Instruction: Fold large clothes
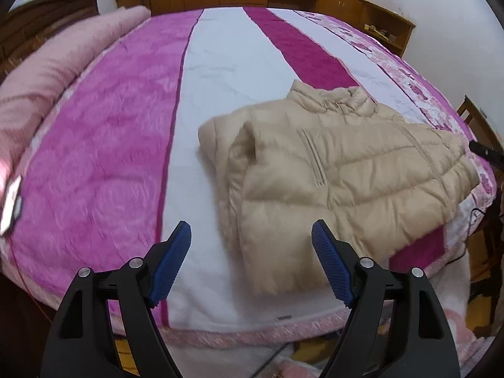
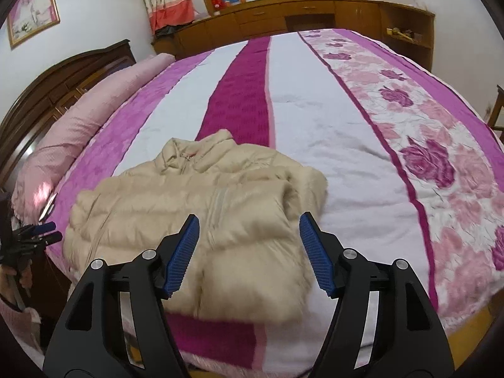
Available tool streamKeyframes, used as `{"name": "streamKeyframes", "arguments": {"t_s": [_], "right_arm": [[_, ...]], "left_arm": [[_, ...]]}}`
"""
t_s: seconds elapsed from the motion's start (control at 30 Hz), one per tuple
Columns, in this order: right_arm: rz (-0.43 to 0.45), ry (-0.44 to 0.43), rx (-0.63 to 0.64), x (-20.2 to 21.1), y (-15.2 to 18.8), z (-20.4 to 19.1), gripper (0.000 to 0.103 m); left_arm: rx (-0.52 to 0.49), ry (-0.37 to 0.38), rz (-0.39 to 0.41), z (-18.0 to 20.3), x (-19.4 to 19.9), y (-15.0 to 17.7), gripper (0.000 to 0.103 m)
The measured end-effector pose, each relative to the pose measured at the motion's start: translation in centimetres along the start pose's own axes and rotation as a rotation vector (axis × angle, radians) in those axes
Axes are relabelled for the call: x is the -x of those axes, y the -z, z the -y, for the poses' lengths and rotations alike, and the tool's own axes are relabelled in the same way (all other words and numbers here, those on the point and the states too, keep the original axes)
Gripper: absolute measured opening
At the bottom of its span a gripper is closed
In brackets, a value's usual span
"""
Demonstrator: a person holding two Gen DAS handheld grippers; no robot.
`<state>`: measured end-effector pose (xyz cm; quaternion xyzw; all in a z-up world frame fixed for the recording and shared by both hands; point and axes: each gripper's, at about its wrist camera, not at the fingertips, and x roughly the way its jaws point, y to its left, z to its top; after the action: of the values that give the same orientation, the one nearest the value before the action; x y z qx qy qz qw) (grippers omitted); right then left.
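Bed [image 1: 220,63], covered by a blanket [image 2: 315,126] striped pink, white and magenta with a rose border, fills both views. Behind it runs a wooden cabinet [image 2: 283,15]; a pink bolster [image 2: 78,132] lies along the headboard side. Near the bed's front edge lies the beige puffer jacket [image 1: 346,170], zipped, collar pointing away, its sleeves folded in over the body. Left hand-held gripper [image 1: 251,263] hovers beside the jacket's edge, jaws wide and holding nothing. Right hand-held gripper [image 2: 249,253] hangs above the jacket's hem, jaws likewise wide and holding nothing.
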<state>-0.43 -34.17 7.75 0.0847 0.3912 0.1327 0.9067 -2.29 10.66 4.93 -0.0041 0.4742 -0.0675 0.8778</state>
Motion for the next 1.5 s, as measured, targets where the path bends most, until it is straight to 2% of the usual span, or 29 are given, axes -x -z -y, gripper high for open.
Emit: {"name": "streamKeyframes", "arguments": {"t_s": [0.2, 0.27, 0.37, 0.5, 0.6, 0.63, 0.7, 0.73, 0.8, 0.9, 0.97, 1.27, 1.5], "right_arm": [[-0.054, 0.031, -0.015, 0.1, 2.6, 1.1, 0.067], [-0.073, 0.035, -0.039, -0.5, 3.3, 1.5, 0.067], [-0.101, 0.052, -0.058, -1.6, 3.9, 1.9, 0.068], [-0.121, 0.041, -0.083, -2.4, 4.4, 2.2, 0.068], [-0.149, -0.003, -0.132, -3.0, 4.7, 2.6, 0.068], [-0.155, -0.013, -0.141, -3.1, 4.7, 2.7, 0.068], [-0.161, -0.03, -0.149, -3.2, 4.9, 2.7, 0.068], [-0.159, -0.04, -0.148, -3.1, 5.0, 2.7, 0.065], [-0.151, -0.057, -0.149, -2.9, 5.0, 2.6, 0.041], [-0.126, -0.068, -0.134, -1.9, 4.8, 2.5, 0.02], [-0.098, -0.1, -0.143, -0.9, 4.4, 2.6, 0.014], [0.048, -0.149, -0.094, 2.3, -1.0, 0.3, 0.012], [0.07, -0.141, -0.13, -0.4, -5.7, 0.2, 0.012]], "left_arm": [[0.064, 0.104, -0.032, 0.1, -0.8, 1.5, 0.077], [0.063, 0.098, -0.043, 0.5, -1.4, 1.8, 0.077], [0.064, 0.042, -0.074, 0.5, -2.9, 2.2, 0.078], [0.088, 0.072, -0.084, 0.6, -3.7, 2.4, 0.078], [0.096, 0.125, -0.086, 1.0, -3.9, 2.7, 0.077], [0.099, 0.141, -0.085, 1.1, -3.9, 2.7, 0.076], [0.101, 0.165, -0.082, 1.3, -3.8, 2.8, 0.063], [0.101, 0.169, -0.08, 1.4, -3.7, 2.8, 0.056], [0.097, 0.195, -0.076, 1.5, -3.3, 2.7, 0.035], [0.073, 0.198, -0.055, 1.8, -2.2, 2.4, 0.024], [0.052, 0.193, -0.029, 2.0, -1.1, 1.9, 0.022], [0.067, 0.178, 0.083, 1.7, 2.2, -3.6, 0.019], [0.112, 0.152, 0.127, 1.0, 0.9, -9.0, 0.019]]}}
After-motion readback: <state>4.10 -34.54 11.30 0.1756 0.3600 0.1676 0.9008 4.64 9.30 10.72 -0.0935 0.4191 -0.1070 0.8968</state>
